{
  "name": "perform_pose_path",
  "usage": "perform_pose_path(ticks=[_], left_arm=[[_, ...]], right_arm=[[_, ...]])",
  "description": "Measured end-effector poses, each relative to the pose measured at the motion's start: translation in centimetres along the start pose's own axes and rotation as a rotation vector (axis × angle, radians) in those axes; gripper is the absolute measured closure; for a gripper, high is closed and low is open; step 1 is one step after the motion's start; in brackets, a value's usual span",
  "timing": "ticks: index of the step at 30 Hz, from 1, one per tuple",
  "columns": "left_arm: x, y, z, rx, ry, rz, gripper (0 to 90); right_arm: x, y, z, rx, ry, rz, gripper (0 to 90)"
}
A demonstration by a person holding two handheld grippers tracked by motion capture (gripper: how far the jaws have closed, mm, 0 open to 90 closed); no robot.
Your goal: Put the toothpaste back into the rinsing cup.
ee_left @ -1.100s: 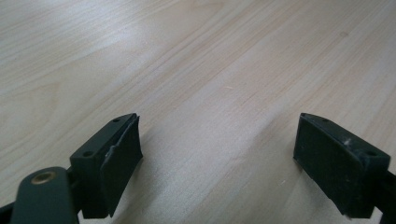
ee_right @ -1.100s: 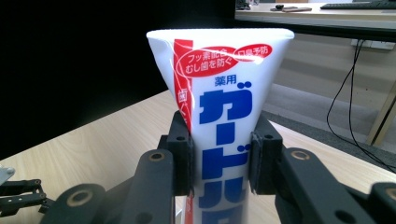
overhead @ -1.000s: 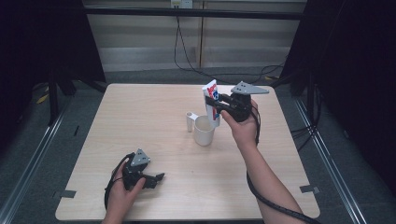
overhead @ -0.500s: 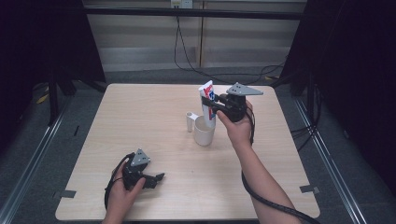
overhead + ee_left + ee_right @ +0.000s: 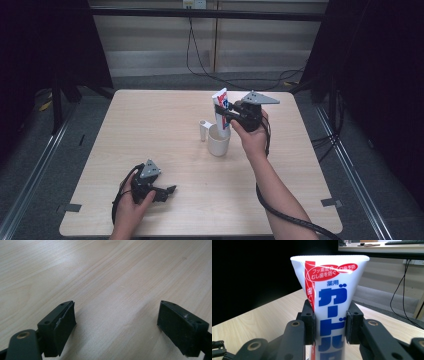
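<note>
While clamped in the right claw (image 5: 226, 116), one toothpaste tube (image 5: 331, 297) above one cup (image 5: 218, 140); left claw (image 5: 117, 327) apart.

Tube (image 5: 221, 106) stands in cup (image 5: 218, 141) mid-table (image 5: 150, 125); small cylinder (image 5: 203, 129) just left.

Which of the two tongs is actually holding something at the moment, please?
The right tongs, shut on the upright white toothpaste tube above the white cup. The left tongs are open over bare wooden table.
</note>
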State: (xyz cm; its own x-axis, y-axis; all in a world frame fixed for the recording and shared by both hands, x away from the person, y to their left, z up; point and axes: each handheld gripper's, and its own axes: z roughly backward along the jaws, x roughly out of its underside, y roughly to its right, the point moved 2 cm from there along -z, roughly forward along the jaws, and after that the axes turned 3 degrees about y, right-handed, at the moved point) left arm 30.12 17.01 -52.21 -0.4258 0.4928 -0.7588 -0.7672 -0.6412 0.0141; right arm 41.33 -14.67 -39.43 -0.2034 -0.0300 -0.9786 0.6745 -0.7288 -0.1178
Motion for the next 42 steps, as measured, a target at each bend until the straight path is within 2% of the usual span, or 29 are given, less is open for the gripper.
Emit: perform_pose_path(ticks=[24,29,42], left_arm=[[0.0,0.0,0.0,0.0,0.0,0.0,14.7],[0.0,0.0,0.0,0.0,0.0,0.0,14.7],[0.0,0.0,0.0,0.0,0.0,0.0,14.7]], right_arm=[[2.1,0.0,-0.9,0.001,-0.02,0.018,66.3],[2.5,0.0,-0.9,0.0,-0.023,0.006,66.2],[3.4,-0.1,-1.1,0.007,-0.045,0.025,66.0]])
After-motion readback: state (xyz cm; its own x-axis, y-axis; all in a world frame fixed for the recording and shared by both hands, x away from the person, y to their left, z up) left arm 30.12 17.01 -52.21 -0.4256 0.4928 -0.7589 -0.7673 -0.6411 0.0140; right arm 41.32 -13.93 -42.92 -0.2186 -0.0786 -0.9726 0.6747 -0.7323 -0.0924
